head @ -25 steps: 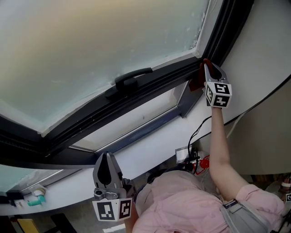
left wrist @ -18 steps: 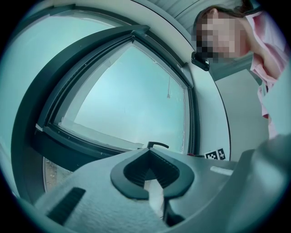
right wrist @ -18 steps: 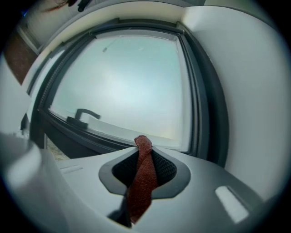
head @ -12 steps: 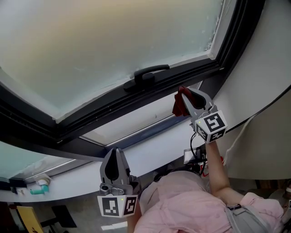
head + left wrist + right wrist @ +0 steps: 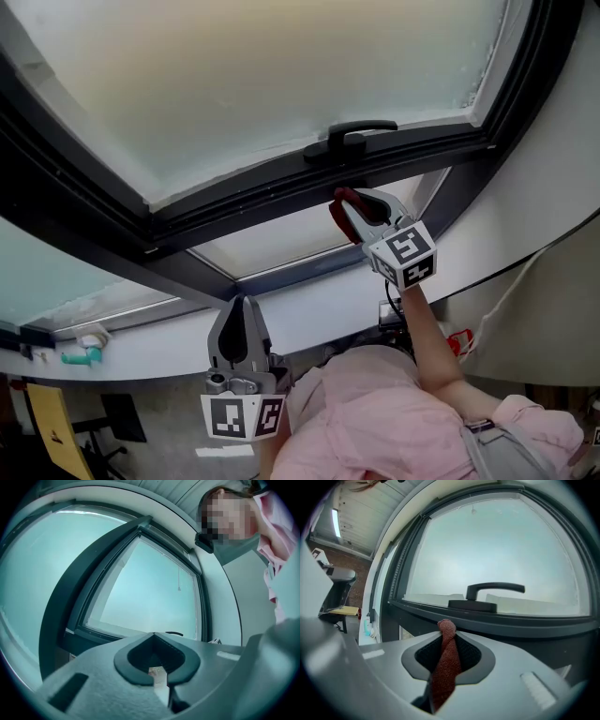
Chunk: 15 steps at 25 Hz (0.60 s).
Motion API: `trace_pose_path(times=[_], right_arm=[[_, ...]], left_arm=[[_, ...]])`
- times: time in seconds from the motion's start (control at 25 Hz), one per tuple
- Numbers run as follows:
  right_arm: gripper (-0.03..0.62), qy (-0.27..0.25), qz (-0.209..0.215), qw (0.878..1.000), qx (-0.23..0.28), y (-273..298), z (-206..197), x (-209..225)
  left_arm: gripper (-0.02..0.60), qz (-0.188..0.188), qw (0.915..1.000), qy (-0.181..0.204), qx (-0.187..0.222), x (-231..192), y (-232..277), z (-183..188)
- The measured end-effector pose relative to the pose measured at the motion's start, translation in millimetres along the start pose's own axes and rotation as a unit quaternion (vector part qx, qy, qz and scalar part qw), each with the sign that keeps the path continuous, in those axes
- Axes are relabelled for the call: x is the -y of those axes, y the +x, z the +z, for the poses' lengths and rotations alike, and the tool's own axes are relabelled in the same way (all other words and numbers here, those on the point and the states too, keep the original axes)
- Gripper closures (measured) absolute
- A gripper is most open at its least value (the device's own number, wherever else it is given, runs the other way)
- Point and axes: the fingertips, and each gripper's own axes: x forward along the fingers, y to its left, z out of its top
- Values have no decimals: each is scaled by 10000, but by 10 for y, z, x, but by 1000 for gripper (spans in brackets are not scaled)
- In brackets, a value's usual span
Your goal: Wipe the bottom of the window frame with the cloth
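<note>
A person in a pink shirt (image 5: 375, 422) reaches up toward a large window with frosted glass (image 5: 262, 84) set in a dark window frame (image 5: 234, 217). The right gripper (image 5: 345, 208) is raised on an outstretched arm. Its fingers are pinched on a rust-red cloth (image 5: 446, 663), which runs up through the hollow between them and pokes out at the tips as a small rounded fold. In the head view that fold sits at the lower edge of the frame's bottom rail, just below the black window handle (image 5: 349, 139). Whether it actually touches the rail cannot be told.

The left gripper (image 5: 242, 336) is held low, well apart from the right one, in front of the white window sill (image 5: 309, 309). Its fingers are pressed together with nothing between them, pointing up toward the glass. A small teal object (image 5: 75, 356) lies far to the left on the sill.
</note>
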Motion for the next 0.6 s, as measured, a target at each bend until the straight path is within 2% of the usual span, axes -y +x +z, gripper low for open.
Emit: trace_pose_path(times=[0.12,0.28,0.4,0.6], right_arm=[[536,-57,8,10000,1,178,-23,-84],[531,-396,-290,9987,123,311,7,-106],[531,-404,-415,9978,314,346,9,-128],[533,-497,-360,9974,391,373,20,-170]], left_arm=[[583,115,9999,75,38,-80,-71,28],[583,351,9993,97,45,-220,-207,37],[583,526,9985,105,42,-337,-282,39],[583,610,9981,95,61,-344,-263,55]])
